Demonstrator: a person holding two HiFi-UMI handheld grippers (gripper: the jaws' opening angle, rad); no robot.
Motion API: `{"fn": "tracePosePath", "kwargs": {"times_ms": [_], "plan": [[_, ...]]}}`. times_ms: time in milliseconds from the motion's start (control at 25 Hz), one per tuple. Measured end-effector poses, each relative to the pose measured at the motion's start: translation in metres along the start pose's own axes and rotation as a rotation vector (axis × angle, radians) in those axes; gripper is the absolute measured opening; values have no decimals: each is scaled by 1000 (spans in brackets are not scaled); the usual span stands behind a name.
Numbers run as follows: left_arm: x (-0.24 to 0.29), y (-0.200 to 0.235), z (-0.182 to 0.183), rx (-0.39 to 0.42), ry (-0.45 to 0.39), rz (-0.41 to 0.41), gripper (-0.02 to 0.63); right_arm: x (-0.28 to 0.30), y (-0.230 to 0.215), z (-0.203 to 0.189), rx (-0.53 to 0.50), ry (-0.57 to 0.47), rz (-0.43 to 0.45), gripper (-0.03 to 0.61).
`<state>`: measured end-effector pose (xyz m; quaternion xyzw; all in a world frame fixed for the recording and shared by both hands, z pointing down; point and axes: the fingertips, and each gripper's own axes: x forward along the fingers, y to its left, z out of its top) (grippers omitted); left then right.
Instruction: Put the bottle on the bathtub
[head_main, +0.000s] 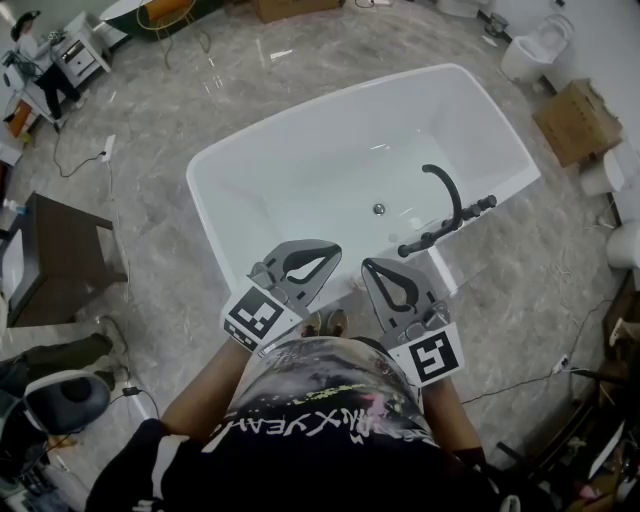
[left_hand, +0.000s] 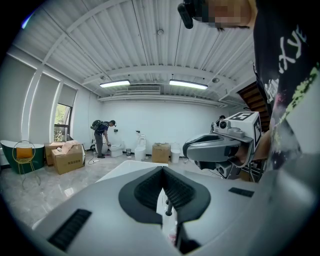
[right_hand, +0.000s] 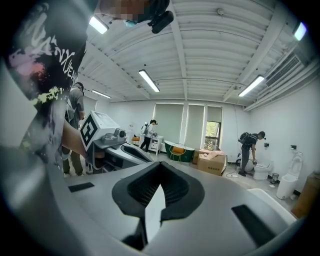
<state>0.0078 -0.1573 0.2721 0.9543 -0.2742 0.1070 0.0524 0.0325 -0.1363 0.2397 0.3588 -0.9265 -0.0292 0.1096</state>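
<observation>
Head view, looking steeply down: a white freestanding bathtub (head_main: 330, 115) stands on a grey marble floor (head_main: 150, 120), directly in front of the person. A black curved faucet (head_main: 447, 210) is mounted on its right-hand rim and a round drain (head_main: 379, 209) sits in its basin. The left gripper (head_main: 337, 249) and the right gripper (head_main: 367, 264) are held side by side and close to the body. Both are just short of the tub's near rim, and their tips point toward the tub and slightly toward each other. The person's shoes (head_main: 325, 322) show between them. Each gripper carries its marker cube, left (head_main: 255, 317) and right (head_main: 435, 358). In the left gripper view the left gripper (left_hand: 162, 169) has its jaws brought together at the tips. Only a sliver of white tub and the dark faucet shows through the slit behind them, and nothing is held. The right gripper (left_hand: 186, 149) appears alongside it. In the right gripper view the right gripper (right_hand: 159, 165) is likewise closed tip to tip and holds nothing. The bottle cannot be located in any view. Surroundings: a cardboard box (head_main: 578, 120) and a toilet (head_main: 535, 45) lie beyond the tub's right end, and a dark table (head_main: 60, 260) stands at the left. A distant person (left_hand: 101, 137) bends over another toilet by the far wall.
</observation>
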Motion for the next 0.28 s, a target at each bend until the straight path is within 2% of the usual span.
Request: {"fn": "tracePosePath", "kwargs": {"times_ms": [280], "plan": [[0, -1, -2, -4, 3, 2, 11, -2, 2, -2, 7, -2, 0, 2]]}}
